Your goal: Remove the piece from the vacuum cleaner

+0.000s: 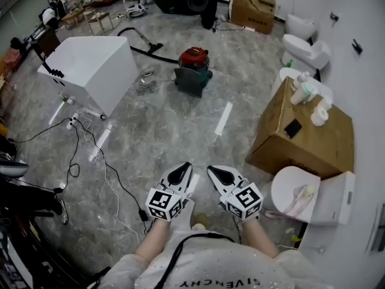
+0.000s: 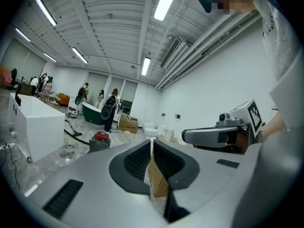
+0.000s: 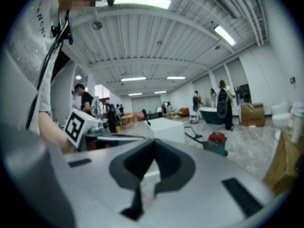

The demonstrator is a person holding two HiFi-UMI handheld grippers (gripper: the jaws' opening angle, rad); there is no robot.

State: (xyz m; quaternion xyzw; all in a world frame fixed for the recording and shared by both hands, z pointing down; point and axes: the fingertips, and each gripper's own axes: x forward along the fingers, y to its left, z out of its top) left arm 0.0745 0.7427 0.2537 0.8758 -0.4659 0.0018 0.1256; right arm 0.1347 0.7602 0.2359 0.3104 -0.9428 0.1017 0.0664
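Head view shows the two tools held close in front of the person's body, side by side and just apart, aimed roughly level over the floor [image 1: 174, 134]. The left tool [image 1: 184, 168] has its jaws pressed together with nothing between them, and the right tool [image 1: 215, 171] is likewise closed and empty. Both gripper views show the pads meeting on air. This looks like a carrying posture: the tools are tucked in and shut because nothing is within reach yet, so the task seems not to have started.

Just beyond the tips the grey floor lies open. Loose cables [image 1: 77, 146] trail on the left. On the right, a toilet [image 1: 299, 194] and a cardboard box [image 1: 301, 138] stand close to the wall. A white strip [image 1: 224, 118] lies flat between them, near the middle of the path.

Farther on, well apart from both tools, the vacuum cleaner [image 1: 194, 66] sits upright on the floor, with a red top and a green base. Its black hose [image 1: 139, 42] runs away to the left, past the corner of a white block [image 1: 90, 65]. The piece to remove probably sits on that machine, though which part it is cannot be told from here. The widest lane to it runs straight ahead, between the block's edge and the cardboard box.
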